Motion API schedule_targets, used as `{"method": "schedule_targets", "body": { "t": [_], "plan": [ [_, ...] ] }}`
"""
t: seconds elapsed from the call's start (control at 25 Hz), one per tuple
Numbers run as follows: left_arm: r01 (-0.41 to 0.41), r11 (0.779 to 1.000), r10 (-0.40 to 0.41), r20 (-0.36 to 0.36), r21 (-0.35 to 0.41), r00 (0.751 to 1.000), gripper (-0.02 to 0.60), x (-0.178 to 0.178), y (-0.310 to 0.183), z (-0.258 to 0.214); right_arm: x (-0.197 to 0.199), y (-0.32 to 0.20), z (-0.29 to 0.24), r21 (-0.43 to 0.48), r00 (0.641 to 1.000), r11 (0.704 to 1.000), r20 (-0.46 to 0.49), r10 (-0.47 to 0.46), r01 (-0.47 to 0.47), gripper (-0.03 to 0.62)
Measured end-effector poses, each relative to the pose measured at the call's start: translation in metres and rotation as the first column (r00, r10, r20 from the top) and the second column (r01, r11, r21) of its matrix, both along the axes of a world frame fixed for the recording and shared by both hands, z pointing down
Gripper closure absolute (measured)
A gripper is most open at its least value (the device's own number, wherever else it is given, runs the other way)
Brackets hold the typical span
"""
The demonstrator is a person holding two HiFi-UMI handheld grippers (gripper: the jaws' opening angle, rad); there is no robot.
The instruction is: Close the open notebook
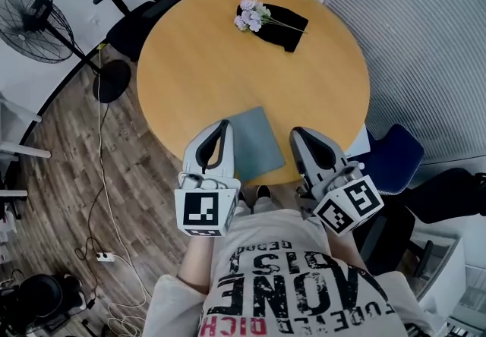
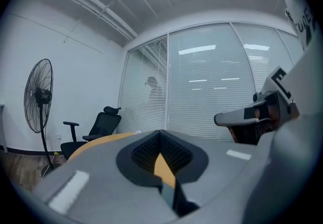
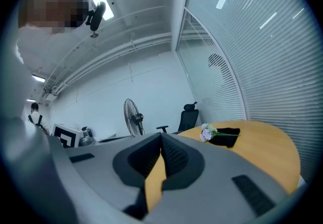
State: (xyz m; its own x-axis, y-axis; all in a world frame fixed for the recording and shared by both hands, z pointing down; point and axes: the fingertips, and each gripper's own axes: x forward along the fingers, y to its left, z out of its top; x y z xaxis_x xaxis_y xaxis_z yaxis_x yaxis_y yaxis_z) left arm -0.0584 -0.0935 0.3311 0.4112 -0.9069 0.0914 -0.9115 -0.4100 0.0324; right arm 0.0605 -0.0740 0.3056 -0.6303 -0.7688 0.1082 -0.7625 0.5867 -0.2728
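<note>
At the six o'clock edge of the round table (image 1: pixel 228 62), the grey-blue notebook (image 1: pixel 254 142) lies flat and closed, cover up. The left gripper (image 1: pixel 223 124) hovers at its nine o'clock side, jaws pressed together, nothing between them. The right gripper (image 1: pixel 298 132) hangs at its three o'clock, jaws also together and empty. Over at the table's one o'clock, pale flowers (image 1: pixel 250 15) rest on a black cloth (image 1: pixel 285 28). Off at ten o'clock stands a fan (image 1: pixel 34 13), with an office chair (image 1: pixel 144 1) at eleven.
</note>
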Motion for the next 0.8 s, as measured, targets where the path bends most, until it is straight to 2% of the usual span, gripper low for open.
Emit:
{"method": "schedule_targets", "body": {
  "t": [0.8],
  "plan": [
    [0.005, 0.999, -0.006, -0.027, -0.040, 1.000, 0.572, -0.038, 0.039, -0.008, -0.036, 0.019, -0.012, 0.036, 1.000, 0.999, -0.011, -0.009, 0.010, 0.582]
  ]
}}
